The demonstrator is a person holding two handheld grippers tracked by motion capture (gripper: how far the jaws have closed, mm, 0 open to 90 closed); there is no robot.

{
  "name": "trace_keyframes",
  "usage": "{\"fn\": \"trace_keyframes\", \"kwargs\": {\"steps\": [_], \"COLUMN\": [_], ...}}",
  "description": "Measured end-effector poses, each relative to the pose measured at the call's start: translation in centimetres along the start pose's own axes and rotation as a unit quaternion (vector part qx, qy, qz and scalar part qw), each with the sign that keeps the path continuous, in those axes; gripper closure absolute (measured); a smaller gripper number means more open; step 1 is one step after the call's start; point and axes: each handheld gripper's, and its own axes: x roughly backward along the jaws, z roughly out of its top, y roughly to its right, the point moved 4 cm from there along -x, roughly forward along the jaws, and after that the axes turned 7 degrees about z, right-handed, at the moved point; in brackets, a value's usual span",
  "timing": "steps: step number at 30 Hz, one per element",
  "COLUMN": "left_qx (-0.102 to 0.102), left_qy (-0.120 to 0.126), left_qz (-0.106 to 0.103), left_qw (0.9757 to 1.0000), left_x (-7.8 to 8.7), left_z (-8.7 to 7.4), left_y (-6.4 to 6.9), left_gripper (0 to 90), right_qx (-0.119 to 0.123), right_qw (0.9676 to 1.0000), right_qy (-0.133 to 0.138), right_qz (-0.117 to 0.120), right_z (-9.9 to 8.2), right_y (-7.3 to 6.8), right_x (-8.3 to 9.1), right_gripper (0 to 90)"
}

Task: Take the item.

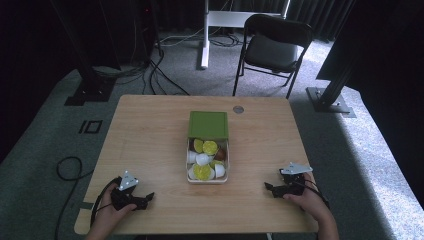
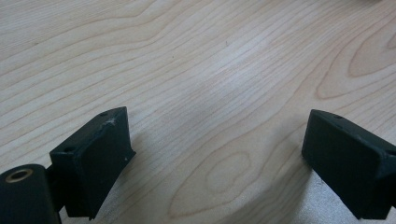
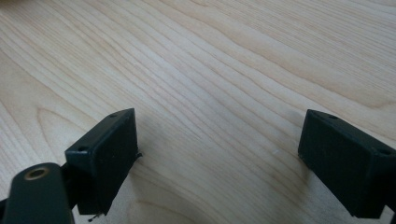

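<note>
Table mostly bare wood; a small round grommet sits near the far edge, chair and cables on the floor beyond. Nothing lies between either gripper and the box.

Box sits mid-table, slightly nearer the person, well apart from both grippers. Long axis runs away from the person. Green lid lies at the far end, touching the box rim, box open. Inside: yellow, white and brown round pieces, packed close; can't tell what they are.

Left gripper rests low at the near left, hand behind it, jaws pointing right toward table centre. Right gripper at the near right, hand behind it, jaws pointing left. Both sets of jaws stand wide apart, bare wood between them in the gripper views.
</note>
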Motion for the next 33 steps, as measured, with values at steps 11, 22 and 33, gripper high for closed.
{"fn": "trace_keyframes", "kwargs": {"steps": [11,22,33], "left_qx": [0.0,0.0,0.0], "left_qy": [0.0,0.0,0.0], "left_qz": [0.0,0.0,0.0], "left_qw": [1.0,1.0,1.0], "left_x": [0.0,0.0,0.0], "left_z": [0.0,0.0,0.0], "left_y": [0.0,0.0,0.01], "left_gripper": [9.2,9.2,9.2], "right_qx": [-0.007,-0.017,-0.041], "right_qw": [0.9999,0.9997,0.9983], "right_qy": [0.0,0.002,0.002], "right_qz": [-0.008,-0.017,-0.042], "right_z": [0.03,0.1,0.5], "right_y": [0.11,0.08,0.32], "right_x": [-0.02,-0.09,-0.31], "right_gripper": [11.6,11.6,13.4]}}
